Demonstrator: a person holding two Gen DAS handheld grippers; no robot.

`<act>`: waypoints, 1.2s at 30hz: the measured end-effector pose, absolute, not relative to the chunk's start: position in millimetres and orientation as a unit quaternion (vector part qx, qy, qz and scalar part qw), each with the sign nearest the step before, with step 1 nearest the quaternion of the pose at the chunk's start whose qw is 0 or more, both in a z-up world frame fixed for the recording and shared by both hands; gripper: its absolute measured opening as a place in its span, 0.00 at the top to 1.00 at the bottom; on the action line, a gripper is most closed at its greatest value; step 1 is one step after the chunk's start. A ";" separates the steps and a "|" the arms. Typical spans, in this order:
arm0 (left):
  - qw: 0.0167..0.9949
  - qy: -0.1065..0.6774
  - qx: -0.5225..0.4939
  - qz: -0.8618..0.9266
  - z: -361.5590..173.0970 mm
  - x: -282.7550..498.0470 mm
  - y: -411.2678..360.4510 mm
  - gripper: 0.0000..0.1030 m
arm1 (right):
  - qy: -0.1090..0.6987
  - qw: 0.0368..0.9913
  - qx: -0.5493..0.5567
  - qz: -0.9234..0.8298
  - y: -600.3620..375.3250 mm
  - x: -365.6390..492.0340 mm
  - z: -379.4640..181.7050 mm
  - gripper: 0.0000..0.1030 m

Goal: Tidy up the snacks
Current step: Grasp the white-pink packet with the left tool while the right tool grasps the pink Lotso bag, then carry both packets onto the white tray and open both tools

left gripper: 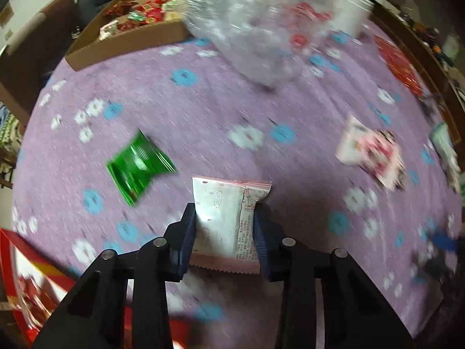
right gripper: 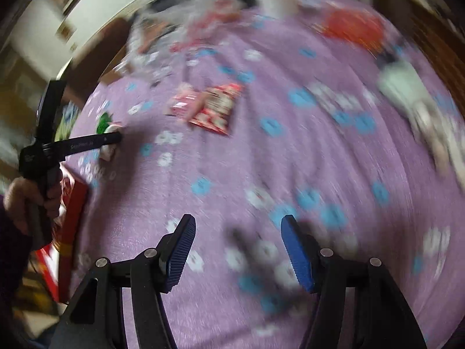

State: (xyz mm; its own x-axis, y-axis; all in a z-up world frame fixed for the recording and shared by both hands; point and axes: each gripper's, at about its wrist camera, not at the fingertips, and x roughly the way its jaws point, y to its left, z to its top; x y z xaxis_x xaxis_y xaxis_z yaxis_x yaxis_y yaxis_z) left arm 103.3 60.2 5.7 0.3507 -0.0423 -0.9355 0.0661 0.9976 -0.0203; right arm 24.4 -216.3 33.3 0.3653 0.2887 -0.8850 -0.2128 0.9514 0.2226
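My left gripper (left gripper: 226,218) is shut on a pink and white snack packet (left gripper: 226,221) and holds it above the purple flowered tablecloth (left gripper: 203,107). A green snack packet (left gripper: 139,165) lies to its left. A pink packet (left gripper: 372,151) lies at the right. My right gripper (right gripper: 238,226) is open and empty over the cloth. In the right wrist view the left gripper (right gripper: 113,139) is at the far left, with the green packet (right gripper: 103,122) behind it. Red and pink packets (right gripper: 209,107) lie in the middle.
A cardboard box (left gripper: 128,43) of snacks stands at the back left. A clear plastic bag (left gripper: 255,20) and a white cup (left gripper: 353,11) stand at the back. A red box (left gripper: 26,276) sits at the front left. A red packet (left gripper: 398,64) lies at the right.
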 end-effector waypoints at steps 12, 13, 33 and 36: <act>0.802 0.590 -0.026 -0.091 7.2 -6.0 19.0 0.67 | 0.470 0.842 -0.133 0.229 -118.8 105.9 41.7 0.39; 0.801 0.592 -0.028 -0.088 6.8 -8.3 19.4 0.67 | 0.474 0.840 -0.129 0.230 -116.9 114.4 39.7 0.39; 0.804 0.589 -0.041 -0.072 6.2 -25.8 23.0 0.67 | 0.550 0.797 -0.069 0.243 -140.8 109.6 5.8 0.56; 0.802 0.590 -0.037 -0.085 7.7 -29.4 26.8 0.67 | 0.561 0.790 -0.048 0.242 -156.5 82.0 3.5 0.56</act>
